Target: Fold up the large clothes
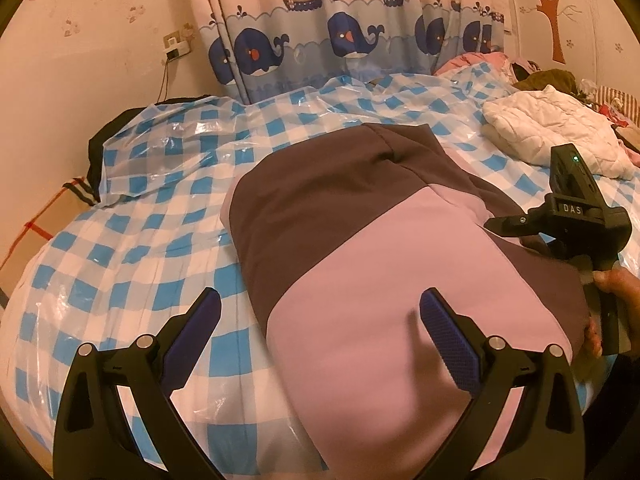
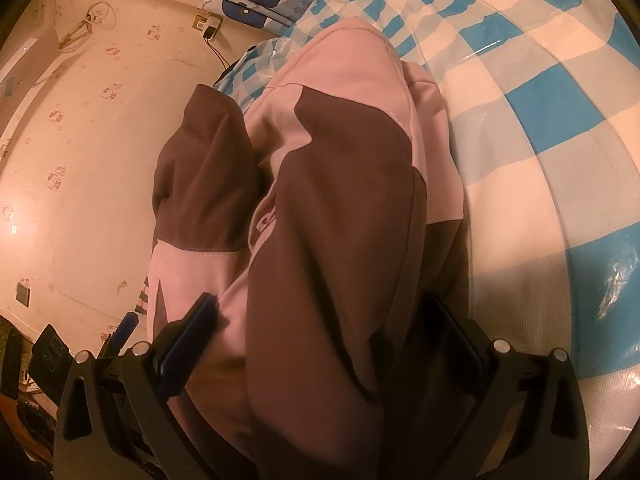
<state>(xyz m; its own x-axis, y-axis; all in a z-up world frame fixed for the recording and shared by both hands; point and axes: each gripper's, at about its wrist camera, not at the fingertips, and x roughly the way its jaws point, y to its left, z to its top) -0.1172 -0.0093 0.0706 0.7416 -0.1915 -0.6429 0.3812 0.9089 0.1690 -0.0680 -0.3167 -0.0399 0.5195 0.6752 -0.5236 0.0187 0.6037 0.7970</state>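
A large pink and dark brown garment [image 1: 360, 248] lies folded on the bed's blue-and-white checked plastic cover [image 1: 132, 264]. My left gripper [image 1: 320, 320] is open just above the garment's near pink edge, holding nothing. My right gripper [image 2: 324, 332] has its jaws around a thick bunch of the same garment [image 2: 328, 200]; cloth fills the gap between the fingers, and the right finger is partly hidden by cloth. The right gripper's body [image 1: 568, 216] shows at the garment's right edge in the left wrist view, held by a hand.
A white quilted garment [image 1: 552, 128] and other clothes lie at the bed's far right. A whale-pattern curtain [image 1: 340, 40] hangs behind the bed. A wall socket with a cable [image 1: 176, 50] is on the left wall. The bed's left edge drops to the floor.
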